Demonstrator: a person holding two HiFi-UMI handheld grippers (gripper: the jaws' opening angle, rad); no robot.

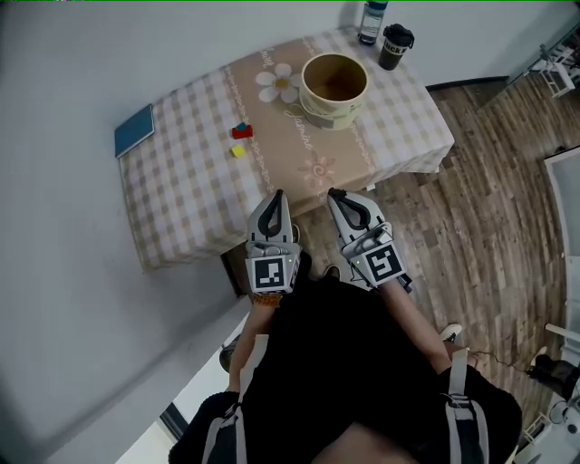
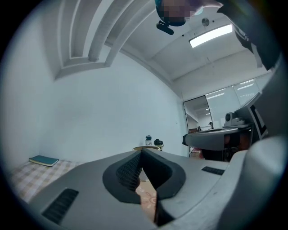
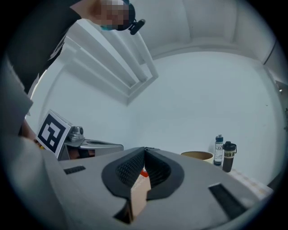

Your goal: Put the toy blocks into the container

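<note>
We hold both grippers level at the near edge of the worktop. The left gripper has its jaws clenched on nothing, and the right gripper likewise has its jaws pressed tip to tip and empty. Beyond them a small red toy block, with a blue toy block touching its far side, lies on the beige flowered runner, and a small yellow toy block sits just beside them, nearer to us. They are too small for us to tell any long axis. The round cream container stands upright further along the runner, mouth up, well apart from the blocks. A dark lidded mug carries white lettering we cannot read whole, and the label on the clear bottle beside it is also illegible. A blue book lies on the checked tablecloth. The worktop stands against a pale wall on a wood-plank floor.
</note>
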